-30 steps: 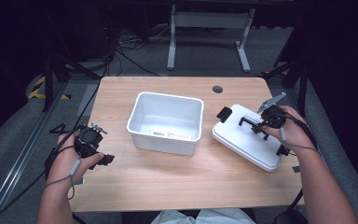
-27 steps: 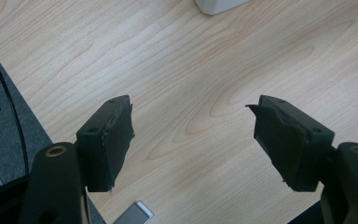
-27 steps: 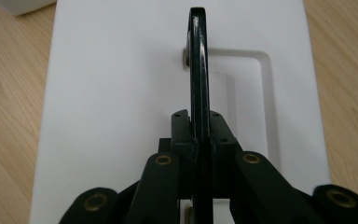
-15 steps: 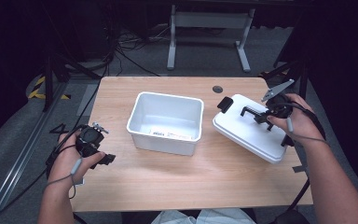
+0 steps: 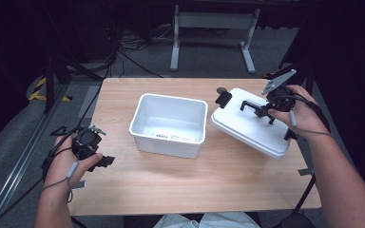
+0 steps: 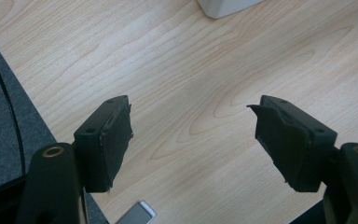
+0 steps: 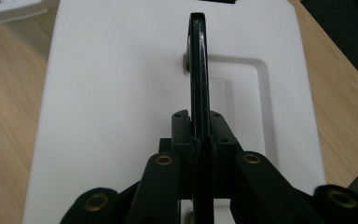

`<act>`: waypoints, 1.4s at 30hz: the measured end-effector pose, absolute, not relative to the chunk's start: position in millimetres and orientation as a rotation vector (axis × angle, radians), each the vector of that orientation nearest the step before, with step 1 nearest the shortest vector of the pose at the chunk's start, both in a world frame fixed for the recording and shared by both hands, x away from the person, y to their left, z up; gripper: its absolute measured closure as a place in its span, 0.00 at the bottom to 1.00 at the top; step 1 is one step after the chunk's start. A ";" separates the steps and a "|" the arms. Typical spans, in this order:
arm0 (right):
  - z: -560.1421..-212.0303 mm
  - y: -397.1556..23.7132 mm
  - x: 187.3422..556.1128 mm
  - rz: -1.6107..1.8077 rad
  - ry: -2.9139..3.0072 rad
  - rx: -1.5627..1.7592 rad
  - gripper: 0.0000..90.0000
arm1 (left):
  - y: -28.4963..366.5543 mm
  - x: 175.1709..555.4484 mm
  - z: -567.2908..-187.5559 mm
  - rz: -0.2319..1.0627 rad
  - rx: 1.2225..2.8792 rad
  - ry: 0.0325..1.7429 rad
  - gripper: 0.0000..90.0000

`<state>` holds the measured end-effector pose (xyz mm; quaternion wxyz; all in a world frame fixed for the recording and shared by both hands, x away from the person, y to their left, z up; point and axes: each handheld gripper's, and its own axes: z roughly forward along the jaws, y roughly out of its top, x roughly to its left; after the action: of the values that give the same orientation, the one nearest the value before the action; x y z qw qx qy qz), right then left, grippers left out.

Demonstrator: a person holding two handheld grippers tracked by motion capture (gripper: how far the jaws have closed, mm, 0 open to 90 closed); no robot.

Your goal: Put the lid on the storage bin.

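Note:
A white lid (image 5: 252,126) with a black handle (image 5: 253,106) hangs tilted over the right of the wooden table (image 5: 180,185). My right gripper (image 5: 262,110) is shut on that handle. In the right gripper view the jaws pinch the thin handle (image 7: 198,60) above the lid's white top (image 7: 116,93), and the right gripper (image 7: 198,135) points along it. An open white bin (image 5: 168,97) stands mid-table, left of the lid. My left gripper (image 5: 100,156) rests at the table's left front, open; in its own view the left gripper (image 6: 191,116) has only bare wood between the jaws.
A small dark disc (image 5: 222,90) lies on the table behind the lid. The bin's corner (image 6: 226,5) lies ahead of the left gripper. A grey tag (image 6: 137,215) sits at the table's left edge. A metal stand (image 5: 214,21) and cables (image 5: 123,52) are on the floor beyond.
The right gripper has risen with the lid, lifting it off the table and tilting it. The left gripper and the bin have stayed put.

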<state>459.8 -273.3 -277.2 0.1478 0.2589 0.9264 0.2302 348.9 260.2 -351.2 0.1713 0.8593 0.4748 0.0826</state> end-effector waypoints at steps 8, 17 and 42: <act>-256.6 -240.8 463.6 0.700 2.675 0.619 0.94 | 266.4 340.9 -352.1 0.278 2.412 1.340 0.28; -242.3 -196.9 467.4 0.746 2.710 0.492 0.94 | 272.1 333.7 -354.3 0.282 2.401 1.350 0.28; -246.3 -94.3 484.1 0.808 2.763 0.232 0.94 | 271.9 337.3 -354.9 0.269 2.414 1.330 0.26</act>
<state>484.1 -94.3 -246.3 0.1263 0.0796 0.9490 0.2777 337.3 271.9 -354.9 0.1852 0.8567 0.4718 0.0956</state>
